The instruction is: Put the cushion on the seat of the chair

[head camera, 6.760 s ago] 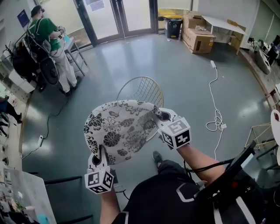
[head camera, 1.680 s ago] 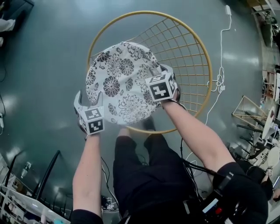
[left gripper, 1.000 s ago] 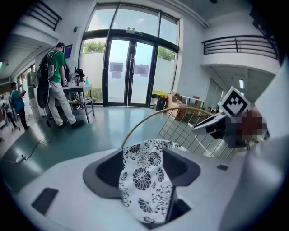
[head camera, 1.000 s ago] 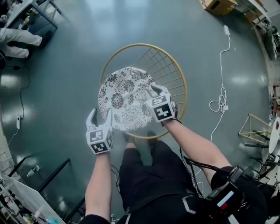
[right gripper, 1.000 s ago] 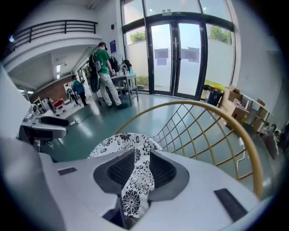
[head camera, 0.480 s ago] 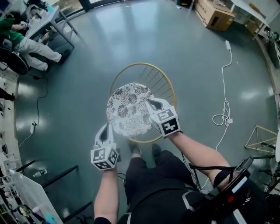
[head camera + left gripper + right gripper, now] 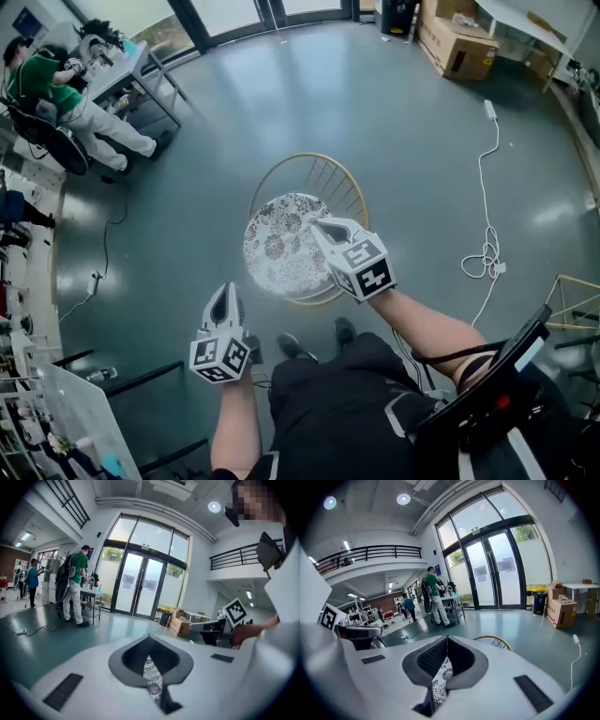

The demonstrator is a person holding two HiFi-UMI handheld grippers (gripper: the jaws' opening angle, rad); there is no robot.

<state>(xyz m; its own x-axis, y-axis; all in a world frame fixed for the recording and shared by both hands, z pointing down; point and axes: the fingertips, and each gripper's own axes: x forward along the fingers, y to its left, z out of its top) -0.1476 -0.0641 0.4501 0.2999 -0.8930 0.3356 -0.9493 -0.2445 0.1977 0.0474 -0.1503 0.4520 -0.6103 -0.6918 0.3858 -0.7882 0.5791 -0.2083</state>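
A round cushion [image 7: 284, 246] with a black-and-white flower print lies flat on the seat of a round gold wire chair [image 7: 328, 178], which stands on a grey-green floor [image 7: 422, 141]. The cushion fills the left part of the chair's hoop, and the bare wire back shows at the far right. Judging from this, the task is as good as done: the cushion is on the seat, and all that may be left is to back away.

The left hand-held gripper [image 7: 225, 289] is near and to the left, well apart from the chair. Its jaws have just been closing and now meet at the tips, with nothing held. In the left gripper view, the flower print [image 7: 151, 679] shows only through the narrow slit behind the tips, as background below.

The right hand-held gripper [image 7: 319, 226] sits over the cushion's right edge in the head view. Its jaws have also just been closing and are pressed together. It seems to be clear of the fabric, though from above this is hard to be sure of. Its own view shows the print [image 7: 439, 677] through the slit and the chair's rim [image 7: 494, 641] beyond.

Far left, a person [image 7: 56, 94] sits at a table. A white cable [image 7: 487, 187] trails across the floor at right.
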